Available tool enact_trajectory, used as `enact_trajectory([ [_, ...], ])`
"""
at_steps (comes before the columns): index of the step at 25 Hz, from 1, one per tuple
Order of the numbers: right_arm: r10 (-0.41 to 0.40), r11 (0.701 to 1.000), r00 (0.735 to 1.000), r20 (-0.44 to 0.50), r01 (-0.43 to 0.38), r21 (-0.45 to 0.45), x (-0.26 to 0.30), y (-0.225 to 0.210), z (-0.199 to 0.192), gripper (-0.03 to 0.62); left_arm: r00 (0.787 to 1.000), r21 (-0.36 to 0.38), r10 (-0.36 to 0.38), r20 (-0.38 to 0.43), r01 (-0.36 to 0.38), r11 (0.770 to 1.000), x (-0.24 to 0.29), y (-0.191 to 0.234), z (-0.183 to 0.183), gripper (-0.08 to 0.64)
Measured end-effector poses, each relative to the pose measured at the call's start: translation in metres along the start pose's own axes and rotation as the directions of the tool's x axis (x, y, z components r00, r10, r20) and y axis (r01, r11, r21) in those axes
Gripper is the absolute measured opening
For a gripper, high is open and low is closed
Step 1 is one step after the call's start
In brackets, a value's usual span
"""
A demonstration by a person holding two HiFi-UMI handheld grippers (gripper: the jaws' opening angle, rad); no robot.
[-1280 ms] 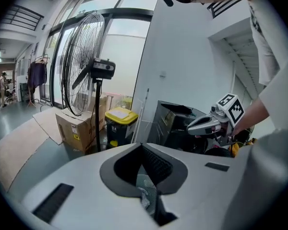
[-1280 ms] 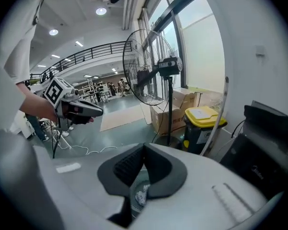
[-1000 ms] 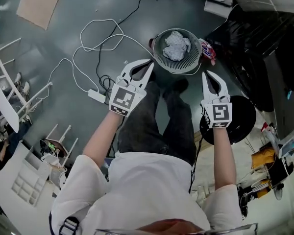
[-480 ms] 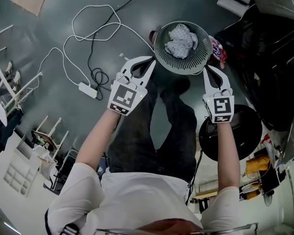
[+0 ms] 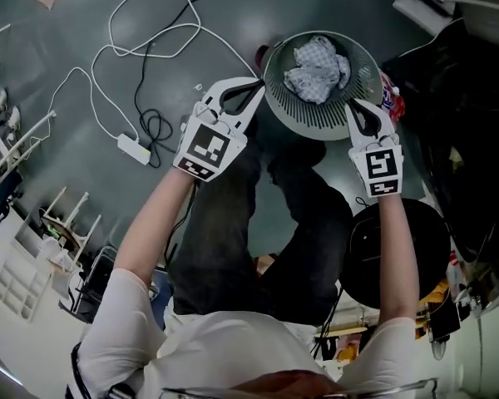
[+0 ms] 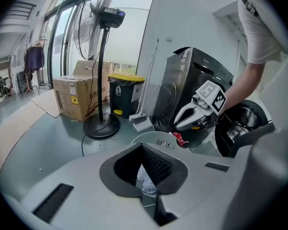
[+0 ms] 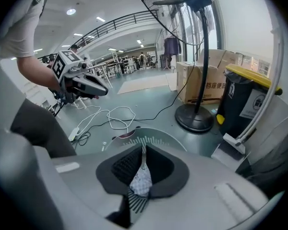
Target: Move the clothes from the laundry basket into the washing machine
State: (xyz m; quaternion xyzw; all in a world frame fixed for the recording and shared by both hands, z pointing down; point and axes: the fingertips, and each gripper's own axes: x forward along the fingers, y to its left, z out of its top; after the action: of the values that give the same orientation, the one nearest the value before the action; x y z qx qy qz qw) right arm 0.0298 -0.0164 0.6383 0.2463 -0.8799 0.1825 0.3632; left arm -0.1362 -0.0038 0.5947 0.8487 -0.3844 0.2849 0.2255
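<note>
A round grey laundry basket (image 5: pixel 316 123) stands on the floor and holds crumpled pale clothes (image 5: pixel 316 69). My left gripper (image 5: pixel 256 86) is shut and empty, its tips at the basket's left rim. At the right rim my right gripper (image 5: pixel 356 105) is also shut with nothing between its fingers. Whether either one touches the rim I cannot tell. In the left gripper view the closed tips (image 6: pixel 141 144) point at the basket (image 6: pixel 153 139). The right gripper (image 7: pixel 144 146) shows the same, with clothes (image 7: pixel 141 181) below. The black washing machine (image 6: pixel 197 75) has its round door (image 6: pixel 242 123) open.
A white cable and power strip (image 5: pixel 133 148) lie on the floor left of the basket. A red-and-white packet (image 5: pixel 389 98) sits at the basket's right. The person's dark-trousered legs (image 5: pixel 291 214) are just below it. A fan stand (image 6: pixel 103 126), cardboard box (image 6: pixel 72 97) and yellow-lidded bin (image 6: pixel 126 92) stand farther off.
Both grippers have come down together to the basket's rim, left and right of it. The person has bent lower, so the basket looms larger. Both pairs of jaws stay closed.
</note>
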Motion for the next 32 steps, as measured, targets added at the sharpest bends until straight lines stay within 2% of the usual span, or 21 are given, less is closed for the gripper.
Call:
enact_trajectory([
  [5, 0.057, 0.997, 0.997, -0.051, -0.060, -0.058, 0.056, -0.007, -0.026, 0.073, 0.999, 0.050, -0.021, -0.028, 0.022, 0.999, 0.035, 0.024, -0.035, 0.005],
  [11, 0.116, 0.986, 0.988, -0.104, -0.127, -0.108, 0.107, -0.015, -0.058, 0.107, 0.998, 0.048, -0.055, -0.026, 0.056, 0.997, 0.071, 0.043, -0.059, 0.006],
  [16, 0.135, 0.972, 0.980, -0.144, -0.159, -0.171, 0.135, -0.025, -0.079, 0.107, 0.997, 0.120, -0.073, -0.027, 0.076, 0.990, 0.094, 0.062, -0.077, 0.005],
  [20, 0.150, 0.965, 0.967, -0.205, -0.188, -0.180, 0.162, -0.036, -0.106, 0.152, 0.997, 0.165, -0.072, -0.033, 0.077, 0.983, 0.112, 0.086, -0.096, 0.005],
  [23, 0.173, 0.963, 0.951, -0.258, -0.218, -0.157, 0.186, -0.042, -0.129, 0.184, 0.997, 0.170, -0.076, -0.026, 0.080, 0.982, 0.126, 0.098, -0.107, 0.005],
  [27, 0.173, 0.952, 0.940, -0.292, -0.236, -0.194, 0.214, -0.046, -0.148, 0.188, 0.997, 0.162, -0.082, 0.002, 0.081, 0.984, 0.145, 0.112, -0.115, 0.005],
  [32, 0.187, 0.944, 0.920, -0.343, -0.265, -0.197, 0.234, -0.044, -0.173, 0.241, 0.996, 0.162, -0.073, 0.042, 0.065, 0.985, 0.161, 0.118, -0.121, 0.005],
])
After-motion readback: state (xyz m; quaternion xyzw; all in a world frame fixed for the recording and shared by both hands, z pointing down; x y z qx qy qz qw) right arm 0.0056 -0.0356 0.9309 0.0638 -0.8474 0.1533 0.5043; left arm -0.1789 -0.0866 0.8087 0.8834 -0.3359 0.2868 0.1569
